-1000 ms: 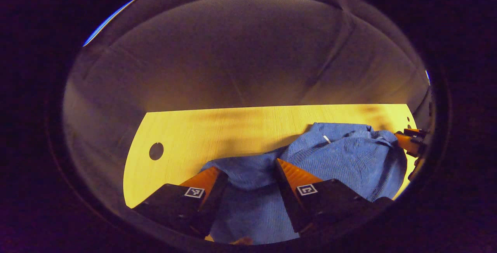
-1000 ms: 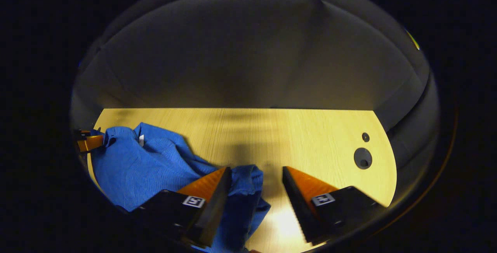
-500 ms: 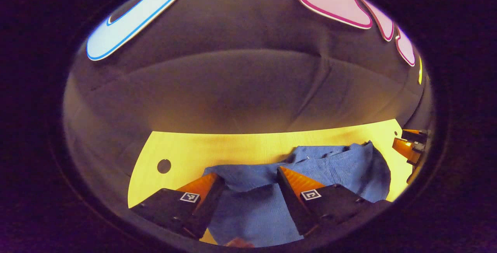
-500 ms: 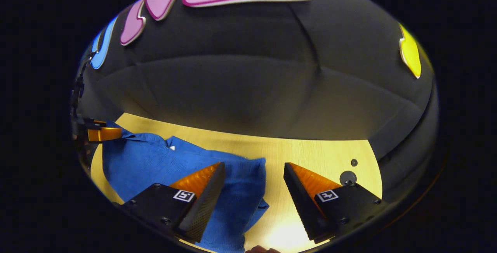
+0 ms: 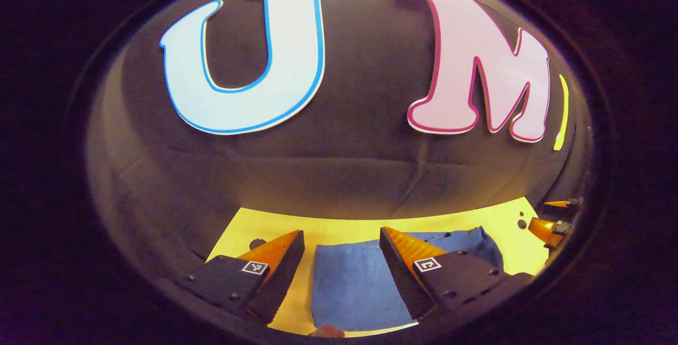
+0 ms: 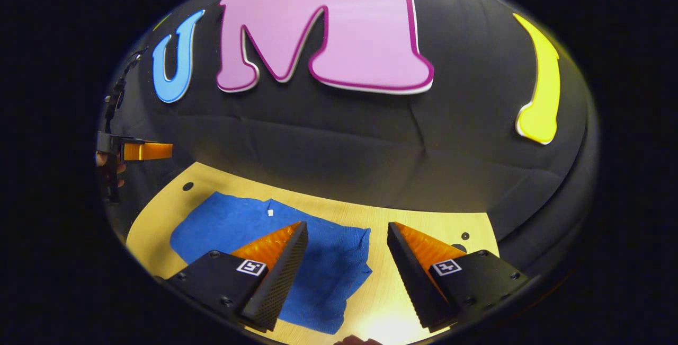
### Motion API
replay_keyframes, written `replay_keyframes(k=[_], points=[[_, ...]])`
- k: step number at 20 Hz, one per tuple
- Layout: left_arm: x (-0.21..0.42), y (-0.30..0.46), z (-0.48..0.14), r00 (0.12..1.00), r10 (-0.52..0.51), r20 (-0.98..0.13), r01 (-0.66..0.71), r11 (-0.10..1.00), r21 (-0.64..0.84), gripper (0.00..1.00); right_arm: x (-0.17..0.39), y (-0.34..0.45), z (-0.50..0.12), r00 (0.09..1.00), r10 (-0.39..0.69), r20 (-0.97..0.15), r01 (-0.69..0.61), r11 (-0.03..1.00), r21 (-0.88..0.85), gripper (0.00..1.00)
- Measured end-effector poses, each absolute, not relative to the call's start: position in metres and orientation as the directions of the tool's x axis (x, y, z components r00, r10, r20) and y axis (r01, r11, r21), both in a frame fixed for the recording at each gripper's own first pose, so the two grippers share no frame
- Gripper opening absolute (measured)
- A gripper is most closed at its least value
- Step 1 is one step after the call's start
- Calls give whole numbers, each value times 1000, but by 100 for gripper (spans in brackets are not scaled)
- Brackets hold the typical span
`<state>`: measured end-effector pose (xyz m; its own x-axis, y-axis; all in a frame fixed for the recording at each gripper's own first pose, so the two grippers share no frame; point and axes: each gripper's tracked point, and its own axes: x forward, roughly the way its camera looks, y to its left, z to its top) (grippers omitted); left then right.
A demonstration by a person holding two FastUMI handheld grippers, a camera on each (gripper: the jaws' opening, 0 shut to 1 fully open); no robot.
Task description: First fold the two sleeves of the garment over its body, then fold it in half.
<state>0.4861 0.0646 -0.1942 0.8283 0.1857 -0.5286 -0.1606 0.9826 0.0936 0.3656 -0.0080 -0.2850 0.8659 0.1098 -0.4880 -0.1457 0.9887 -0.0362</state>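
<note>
The blue knit garment (image 5: 349, 281) lies flat on the yellow wooden table (image 5: 506, 218) as a folded, roughly rectangular bundle. My left gripper (image 5: 342, 231) hovers above its near part, open, with nothing between the fingers. In the right gripper view the garment (image 6: 228, 223) spreads to the left and under the left finger, with a small white tag near its far edge. My right gripper (image 6: 347, 223) is open and holds nothing, raised over the garment's right edge. The right gripper (image 5: 551, 217) also appears at the far right of the left gripper view, and the left gripper (image 6: 145, 150) at the far left of the right gripper view, held by a hand.
The booth's black cloth wall (image 6: 371, 143) rises right behind the table's far edge. Small round holes (image 6: 186, 186) mark the table's corners, with one more hole (image 6: 465, 236) on the right. Bare table (image 6: 381, 286) lies right of the garment.
Both grippers have risen and tilted up away from the table. The garment, bunched and lifted a second ago, now lies flat and folded with no gripper touching it.
</note>
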Motion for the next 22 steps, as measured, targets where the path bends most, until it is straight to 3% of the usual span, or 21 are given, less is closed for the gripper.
replay_keyframes(k=[4,7,15,17,18,19,22], points=[[407,27,-148,853,119,-508,-105,993,57,84,308,0,-229,908,91,-409,-117,992,-39,96],[342,-4,-126,902,73,-425,-74,997,13,84,246,16,-192,940,84,-330,-87,996,4,96],[132,-32,-86,951,69,-303,-67,998,15,84,37,46,-87,987,69,-142,-70,998,-6,95],[95,-37,-67,978,57,-200,-55,998,16,84,-1,52,-69,991,63,-119,-65,998,-9,95],[73,-41,-62,982,57,-178,-53,998,27,79,-20,56,-62,992,63,-109,-65,998,-15,95],[60,-42,-57,986,60,-157,-52,997,55,82,-33,59,-52,993,60,-98,-62,998,-18,95],[24,-59,-48,990,50,-130,-38,995,87,79,-67,64,-30,997,35,-64,-37,999,-35,95]])
